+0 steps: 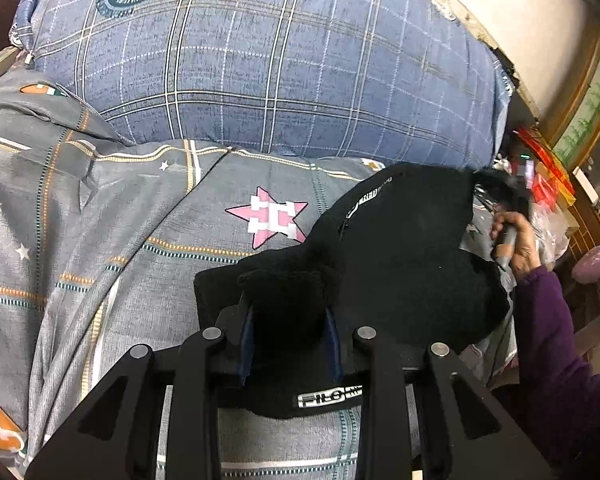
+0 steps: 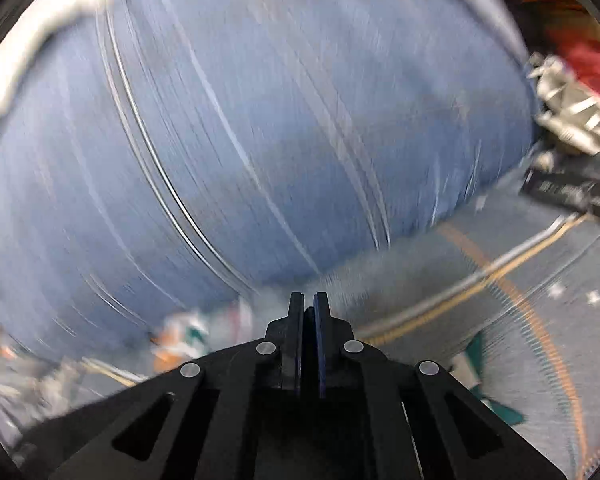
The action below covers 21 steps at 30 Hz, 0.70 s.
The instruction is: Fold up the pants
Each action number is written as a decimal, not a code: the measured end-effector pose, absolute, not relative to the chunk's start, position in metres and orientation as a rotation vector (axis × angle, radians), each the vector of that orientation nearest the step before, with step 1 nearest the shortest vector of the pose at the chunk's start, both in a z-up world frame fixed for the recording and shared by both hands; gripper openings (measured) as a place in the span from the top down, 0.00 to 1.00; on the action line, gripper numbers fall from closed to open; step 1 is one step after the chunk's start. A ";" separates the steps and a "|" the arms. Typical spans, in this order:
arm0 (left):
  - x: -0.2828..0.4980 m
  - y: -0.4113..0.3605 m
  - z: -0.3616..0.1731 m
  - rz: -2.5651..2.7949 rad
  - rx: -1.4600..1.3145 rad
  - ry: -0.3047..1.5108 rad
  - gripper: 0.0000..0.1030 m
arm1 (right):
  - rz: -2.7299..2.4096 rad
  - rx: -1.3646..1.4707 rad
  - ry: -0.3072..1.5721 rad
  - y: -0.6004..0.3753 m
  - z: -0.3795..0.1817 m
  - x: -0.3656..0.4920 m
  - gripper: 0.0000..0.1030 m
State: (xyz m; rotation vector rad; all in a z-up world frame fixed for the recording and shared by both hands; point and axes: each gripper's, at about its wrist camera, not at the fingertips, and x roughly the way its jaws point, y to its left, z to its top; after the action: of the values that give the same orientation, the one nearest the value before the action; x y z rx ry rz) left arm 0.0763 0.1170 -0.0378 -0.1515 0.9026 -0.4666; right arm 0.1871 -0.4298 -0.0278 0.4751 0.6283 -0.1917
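Note:
Black pants (image 1: 392, 264) lie bunched on the grey patterned bedsheet (image 1: 112, 224). My left gripper (image 1: 288, 300) is shut on a thick fold of the pants, the cloth filling the gap between its blue pads. In the left wrist view my right gripper (image 1: 500, 196) is at the pants' far right edge, blurred, held by a hand in a purple sleeve. The right wrist view is motion-blurred; there my right gripper (image 2: 309, 300) is nearly closed with a thin dark sliver between the pads. Whether that sliver is pants I cannot tell.
A big blue plaid pillow (image 1: 268, 60) (image 2: 240, 120) lies across the back of the bed. Clutter with red and orange items (image 1: 548, 176) sits at the right, past the bed edge. A dark box (image 2: 564, 192) lies at the right.

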 end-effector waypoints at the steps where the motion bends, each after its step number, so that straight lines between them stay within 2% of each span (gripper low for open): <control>1: 0.068 0.117 -0.037 -0.474 -0.140 0.887 0.74 | -0.164 0.504 0.566 -0.435 -0.018 0.175 0.96; 3: 0.052 0.117 -0.039 -0.487 -0.124 0.874 0.74 | -0.132 0.536 0.446 -0.445 -0.002 0.132 0.97; 11: -0.008 0.113 -0.080 -0.553 -0.040 0.912 0.74 | -0.196 0.600 0.511 -0.477 -0.022 -0.026 0.97; 14: -0.016 0.111 -0.096 -0.549 -0.002 0.949 0.73 | -0.237 0.584 0.586 -0.476 -0.037 -0.083 0.98; 15: -0.017 0.111 -0.101 -0.535 0.021 0.956 0.72 | -0.248 0.575 0.629 -0.476 -0.043 -0.099 0.94; 18: -0.015 0.115 -0.102 -0.528 0.012 0.956 0.71 | -0.262 0.599 0.770 -0.483 -0.058 -0.123 0.92; 20: -0.012 0.117 -0.094 -0.526 -0.005 0.946 0.70 | -0.284 0.585 0.792 -0.484 -0.056 -0.126 0.91; 21: -0.012 0.117 -0.091 -0.525 -0.002 0.938 0.70 | -0.281 0.573 0.782 -0.483 -0.052 -0.127 0.87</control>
State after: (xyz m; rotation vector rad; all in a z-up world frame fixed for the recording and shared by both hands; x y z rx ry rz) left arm -0.0121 0.1173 -0.0909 -0.0023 0.9380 -0.5250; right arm -0.1266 -0.4828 -0.0518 0.5731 0.7819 -0.2808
